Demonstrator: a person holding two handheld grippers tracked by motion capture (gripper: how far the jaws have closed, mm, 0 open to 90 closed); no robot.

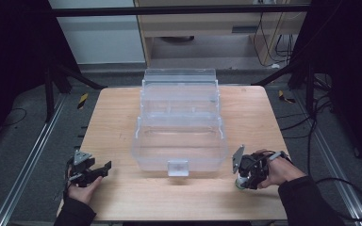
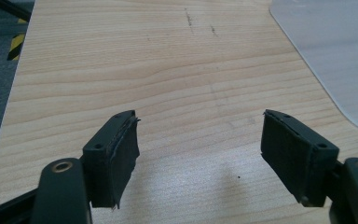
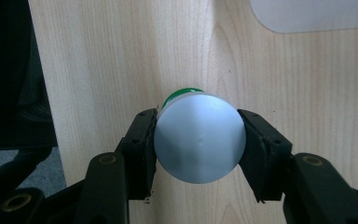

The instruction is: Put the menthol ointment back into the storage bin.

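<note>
1. Gripping a round can with a flat silver top and a green band, my right gripper has both jaws pressed against its sides.
2. I see the can standing upright on the wooden desk near the front right edge, just right of the clear plastic box.
3. My left gripper has its jaws spread wide with nothing between them, over bare wood.
4. From the high view, I find the left gripper at the desk's front left, well apart from the box, whose stepped trays stand open.
</note>
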